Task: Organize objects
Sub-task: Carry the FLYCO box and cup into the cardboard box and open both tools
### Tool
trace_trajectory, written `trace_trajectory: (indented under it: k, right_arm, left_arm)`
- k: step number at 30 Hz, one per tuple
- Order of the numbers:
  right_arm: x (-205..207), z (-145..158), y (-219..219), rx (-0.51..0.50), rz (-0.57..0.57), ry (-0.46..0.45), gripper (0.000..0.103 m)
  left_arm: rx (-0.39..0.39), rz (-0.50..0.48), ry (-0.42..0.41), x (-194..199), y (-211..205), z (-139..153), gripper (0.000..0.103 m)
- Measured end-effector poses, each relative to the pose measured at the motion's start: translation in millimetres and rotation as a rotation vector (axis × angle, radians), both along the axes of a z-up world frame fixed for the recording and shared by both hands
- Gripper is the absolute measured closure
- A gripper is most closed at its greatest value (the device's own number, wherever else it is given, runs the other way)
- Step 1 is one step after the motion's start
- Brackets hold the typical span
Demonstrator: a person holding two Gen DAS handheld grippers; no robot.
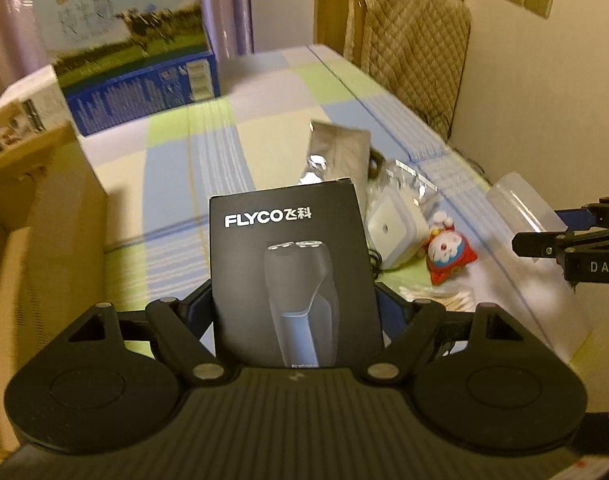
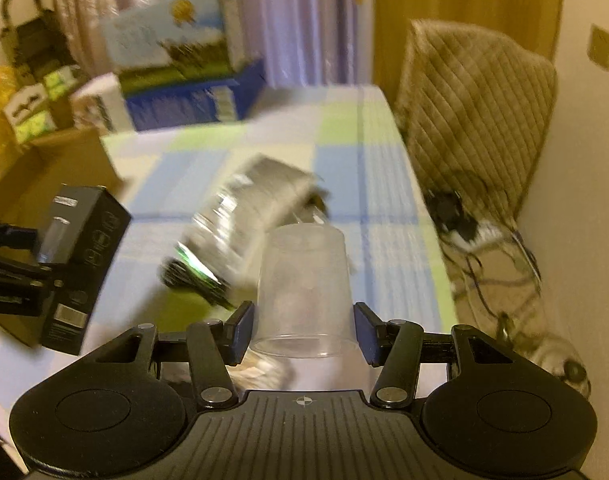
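Checked in pale blue, green and cream, the tablecloth (image 1: 192, 152) covers a table whose far edge meets curtains and whose right edge runs beside a chair with a quilted cover (image 1: 416, 60). Largest on it, a milk carton case (image 1: 132, 52) printed with cows stands at the far left corner, and an open cardboard box (image 1: 36, 216) sits along the left edge, a likely place for putting things away. Near the right edge lies the loose clutter: a silver foil pouch (image 1: 336, 152), a small white square device (image 1: 392, 228) and a little red-and-white cartoon toy (image 1: 448, 254), close together. The left gripper (image 1: 296, 304) has its fingers spread fairly wide and pressed on both sides of a black shaver box (image 1: 292, 264), held upright and clear of the cloth. The right gripper (image 2: 303, 328) holds a clear plastic cup (image 2: 304, 296) upside down, its fingers about half open and closed against the cup near its rim, above the clutter. Both views are blurred with motion. To do this step well, I judge each load should be carried level and well apart from the other, the thin cup gripped lightly so it does not buckle, and the shaver box lowered into the cardboard box squarely so that it does not snag on the wall.
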State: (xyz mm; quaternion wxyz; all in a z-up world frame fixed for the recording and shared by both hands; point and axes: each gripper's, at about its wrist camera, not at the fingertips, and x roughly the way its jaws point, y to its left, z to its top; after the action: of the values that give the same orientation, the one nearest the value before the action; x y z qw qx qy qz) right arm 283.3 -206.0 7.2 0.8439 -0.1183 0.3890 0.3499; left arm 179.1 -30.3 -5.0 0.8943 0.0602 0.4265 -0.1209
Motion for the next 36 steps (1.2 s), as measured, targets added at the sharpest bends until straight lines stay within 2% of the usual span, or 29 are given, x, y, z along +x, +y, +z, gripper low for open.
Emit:
trace_trajectory:
  k: [4, 8, 11, 15, 19, 24, 32, 36]
  right_arm:
    - [-21, 34, 34, 0.073, 0.087, -0.012, 0.053]
    - [-50, 62, 86, 0.134, 0.2, -0.014, 0.053]
    - [-75, 70, 133, 0.149, 0.296, -0.011, 0.053]
    - [-106, 67, 195, 0.153, 0.413, 0.027, 0.053]
    - [-128, 55, 247, 0.128, 0.495, 0.057, 0.053]
    - [-138, 28, 287, 0.087, 0.547, 0.1, 0.053]
    - [-146, 6, 312, 0.048, 0.563, 0.101, 0.053]
    - [-144, -3, 315, 0.045, 0.568, 0.103, 0.052]
  left_arm:
    - [-0.003, 0.031, -0.054, -9, 26, 34, 0.025]
    - [0.008, 0.075, -0.109, -20, 69, 73, 0.025]
    - [0.028, 0.119, -0.13, -28, 115, 97, 0.025]
    - [0.077, 0.186, -0.12, -37, 177, 108, 0.025]
    - [0.117, 0.239, -0.085, -40, 232, 103, 0.025]
    - [0.124, 0.253, -0.048, -42, 272, 85, 0.025]
    - [0.078, 0.253, -0.025, -28, 290, 57, 0.025]
    - [0.057, 0.261, -0.02, -22, 295, 45, 0.021]
